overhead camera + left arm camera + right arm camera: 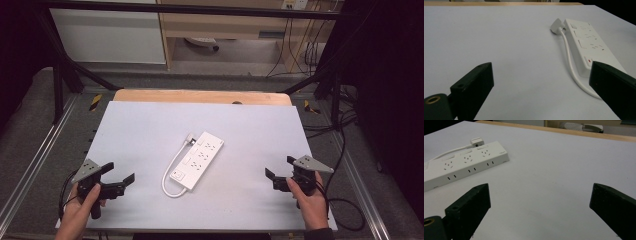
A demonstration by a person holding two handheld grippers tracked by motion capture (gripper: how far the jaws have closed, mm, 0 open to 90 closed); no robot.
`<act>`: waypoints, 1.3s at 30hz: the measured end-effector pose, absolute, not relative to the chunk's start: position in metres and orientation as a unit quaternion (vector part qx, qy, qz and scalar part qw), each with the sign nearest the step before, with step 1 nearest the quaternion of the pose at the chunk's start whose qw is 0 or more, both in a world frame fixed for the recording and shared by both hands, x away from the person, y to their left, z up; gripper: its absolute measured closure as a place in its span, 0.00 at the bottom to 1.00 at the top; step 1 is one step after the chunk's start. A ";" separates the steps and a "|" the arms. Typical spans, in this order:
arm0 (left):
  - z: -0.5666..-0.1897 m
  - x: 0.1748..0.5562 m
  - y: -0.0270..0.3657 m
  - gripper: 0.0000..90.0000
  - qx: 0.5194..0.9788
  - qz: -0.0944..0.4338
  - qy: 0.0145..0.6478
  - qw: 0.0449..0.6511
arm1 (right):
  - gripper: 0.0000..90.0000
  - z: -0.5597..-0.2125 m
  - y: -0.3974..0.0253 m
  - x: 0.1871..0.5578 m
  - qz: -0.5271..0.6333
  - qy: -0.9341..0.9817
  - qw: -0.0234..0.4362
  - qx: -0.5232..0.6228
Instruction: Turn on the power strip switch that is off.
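Observation:
A white power strip [198, 159] lies at an angle in the middle of the white table top [140, 130], its white cable [171, 170] looping round to a plug [191, 139] beside its far end. My left gripper [120, 172] is held low at the near left corner, open and empty, well left of the strip. My right gripper [280, 168] is at the near right, open and empty too. The left gripper view shows the strip [589, 47] ahead on the right with its cable [571, 67] and plug [556, 25]. In the right gripper view the strip [466, 162] lies ahead on the left.
The table's wooden far edge [200, 96] borders the white top. A black frame [60, 80] and metal rails stand around the table. Cables [345, 165] run along the floor on the right. Shelving [225, 25] stands beyond.

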State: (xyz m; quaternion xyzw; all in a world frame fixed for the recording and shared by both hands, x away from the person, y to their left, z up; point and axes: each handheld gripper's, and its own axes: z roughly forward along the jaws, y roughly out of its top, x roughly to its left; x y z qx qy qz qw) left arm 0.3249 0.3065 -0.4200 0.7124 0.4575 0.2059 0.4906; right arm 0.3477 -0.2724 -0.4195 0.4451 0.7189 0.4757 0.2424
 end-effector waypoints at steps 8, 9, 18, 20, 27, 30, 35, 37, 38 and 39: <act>-0.421 0.326 0.308 0.06 0.712 0.203 0.464 0.486 | 0.04 -0.420 -0.268 0.348 0.471 0.725 0.238 0.442; -0.421 0.326 0.308 0.06 0.712 0.203 0.465 0.486 | 0.04 -0.420 -0.268 0.348 0.472 0.724 0.238 0.443; -0.422 0.326 0.308 0.06 0.710 0.203 0.469 0.483 | 0.03 -0.417 -0.264 0.350 0.480 0.716 0.237 0.448; -0.422 0.326 0.308 0.06 0.711 0.204 0.469 0.483 | 0.03 -0.417 -0.263 0.351 0.479 0.716 0.237 0.448; -0.422 0.326 0.308 0.06 0.711 0.201 0.471 0.482 | 0.03 -0.411 -0.261 0.354 0.482 0.711 0.242 0.451; -0.422 0.326 0.308 0.06 0.710 0.200 0.473 0.482 | 0.03 -0.408 -0.260 0.357 0.483 0.710 0.245 0.451; -0.422 0.328 0.306 0.06 0.714 0.205 0.468 0.479 | 0.03 -0.403 -0.257 0.361 0.488 0.708 0.240 0.450; -0.422 0.330 0.306 0.06 0.713 0.204 0.469 0.480 | 0.03 -0.401 -0.253 0.363 0.490 0.710 0.237 0.447; -0.422 0.330 0.306 0.06 0.713 0.203 0.469 0.480 | 0.03 -0.401 -0.253 0.363 0.490 0.710 0.237 0.447; -0.423 0.330 0.306 0.06 0.713 0.201 0.469 0.481 | 0.03 -0.400 -0.252 0.364 0.490 0.712 0.237 0.444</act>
